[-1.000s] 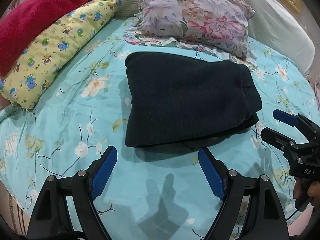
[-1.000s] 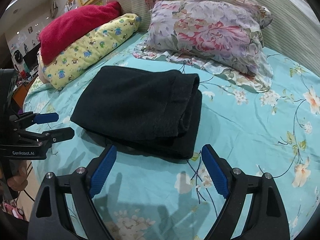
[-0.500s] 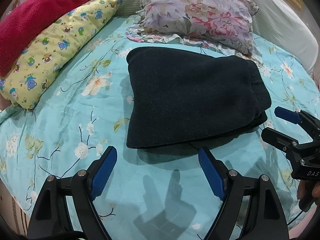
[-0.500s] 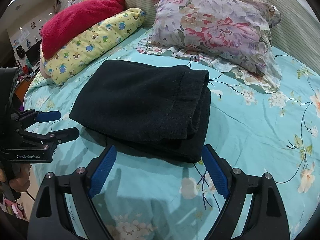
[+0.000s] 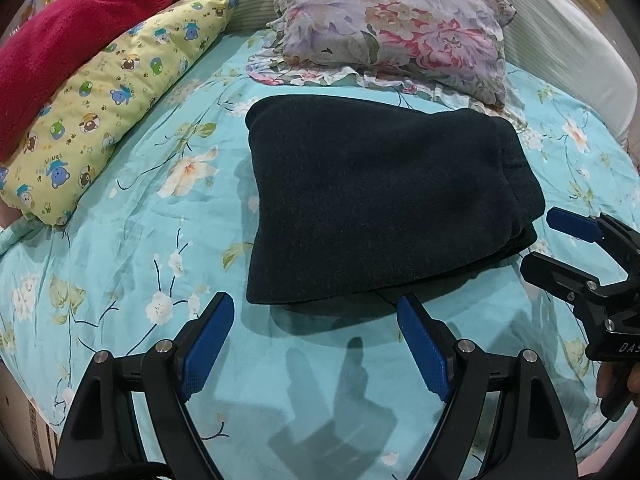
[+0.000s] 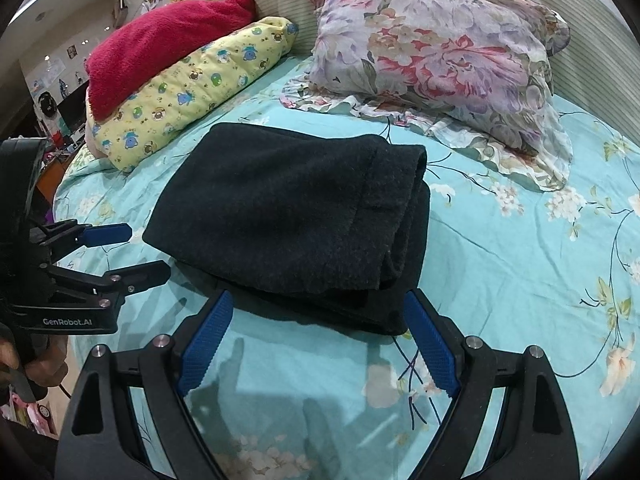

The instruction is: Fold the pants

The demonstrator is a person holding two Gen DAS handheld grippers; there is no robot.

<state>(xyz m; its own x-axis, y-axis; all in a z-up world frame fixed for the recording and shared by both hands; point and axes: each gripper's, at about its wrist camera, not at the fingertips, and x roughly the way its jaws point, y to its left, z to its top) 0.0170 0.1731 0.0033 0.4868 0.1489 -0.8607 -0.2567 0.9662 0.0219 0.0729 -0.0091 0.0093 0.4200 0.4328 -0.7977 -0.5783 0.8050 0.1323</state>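
The dark pants [image 5: 372, 204] lie folded in a flat rectangular stack on the turquoise floral bed sheet [image 5: 140, 248]. They also show in the right wrist view [image 6: 288, 216], with the layered fold edges on their right side. My left gripper [image 5: 316, 312] is open and empty, just short of the stack's near edge. My right gripper [image 6: 316, 312] is open and empty, right at the near edge of the stack. The right gripper also shows in the left wrist view [image 5: 544, 240], and the left gripper in the right wrist view [image 6: 140, 252], each open beside the pants.
A floral pillow [image 5: 396, 28] lies behind the pants by the striped headboard [image 5: 560, 36]. A yellow cartoon-print pillow [image 5: 112, 108] and a red blanket [image 5: 68, 48] lie along the left. The bed's edge [image 6: 60, 184] and room clutter are at far left.
Both grippers have moved forward, closer to the near edge of the folded pants. Both stay open. The pants have not moved.
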